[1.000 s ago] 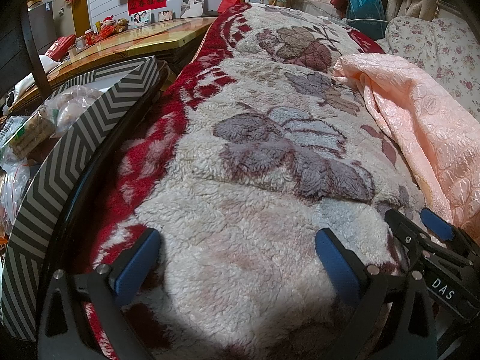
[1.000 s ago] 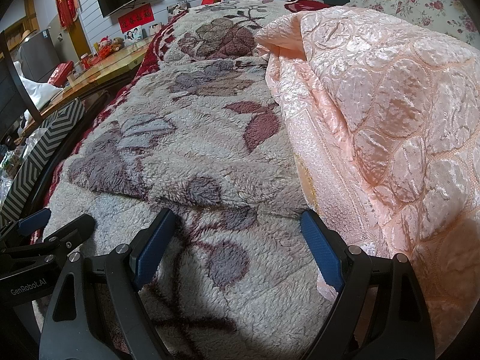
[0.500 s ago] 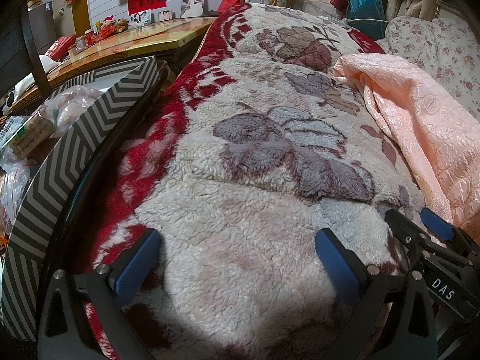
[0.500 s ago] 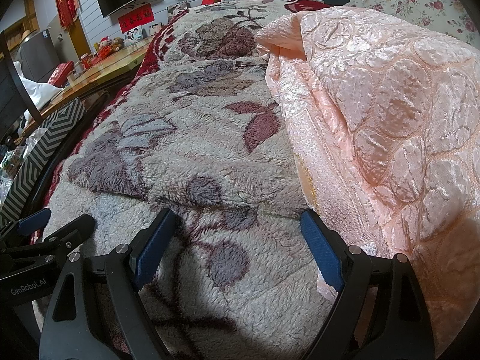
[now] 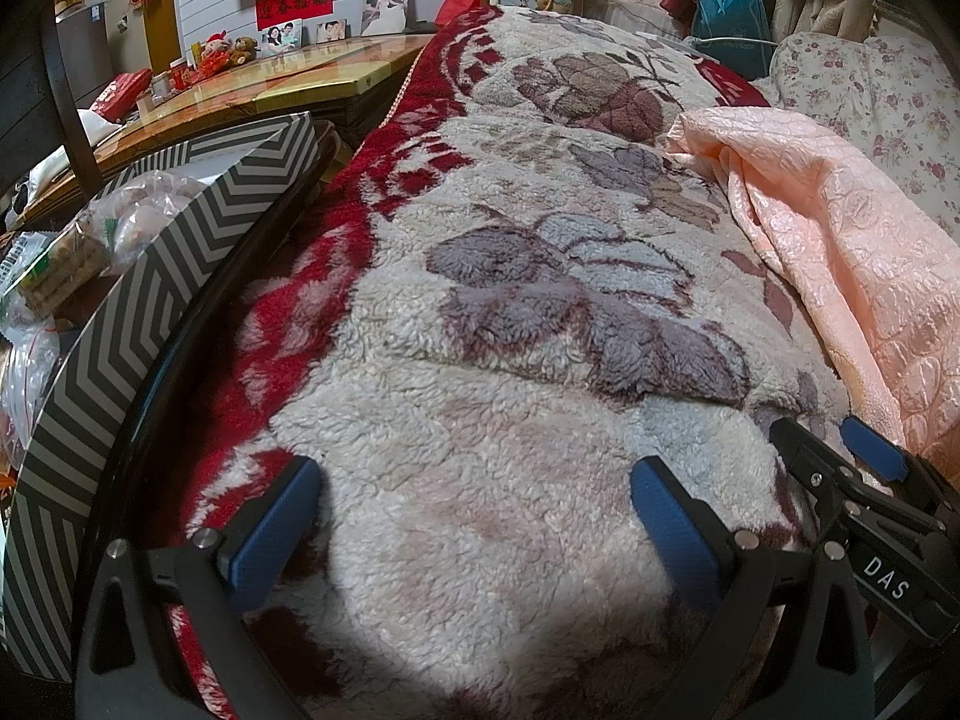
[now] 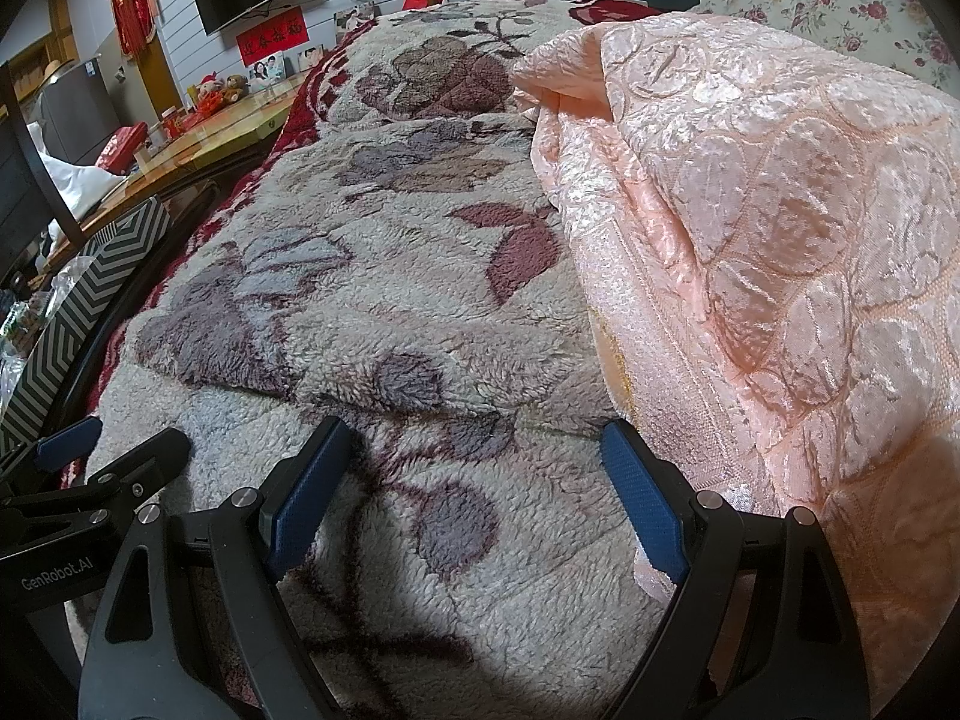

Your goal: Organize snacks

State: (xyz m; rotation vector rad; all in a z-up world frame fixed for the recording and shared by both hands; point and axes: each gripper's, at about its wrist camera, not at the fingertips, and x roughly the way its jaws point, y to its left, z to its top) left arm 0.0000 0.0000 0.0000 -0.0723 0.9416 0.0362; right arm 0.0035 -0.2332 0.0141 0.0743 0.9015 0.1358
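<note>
A cluttered living room is stretching out ahead, with a fleece blanket (image 5: 510, 312) patterned in grey and maroon leaves lying across the middle and a peach quilted cover (image 6: 750, 210) bunched along its right edge. Nothing is changing: against the views from 1 s and 0.5 s earlier, both cameras are showing the same scene, so both claws are staying still. The left claw (image 5: 474, 516) is hovering over the fleece with its 2 blue pads wide apart and nothing between them; the right claw (image 6: 474, 492) is doing the same just beside it, fingers spread and empty. The snacks (image 5: 78, 240), bagged in clear plastic, are sitting off to the left inside a chevron-striped box (image 5: 138, 324), well apart from both claws. Behind it a glossy wooden bench (image 5: 270, 84) is carrying red packets and small toys. By my reading, the task is not yet under way, and the left claw is the nearer one to swing toward the box.
</note>
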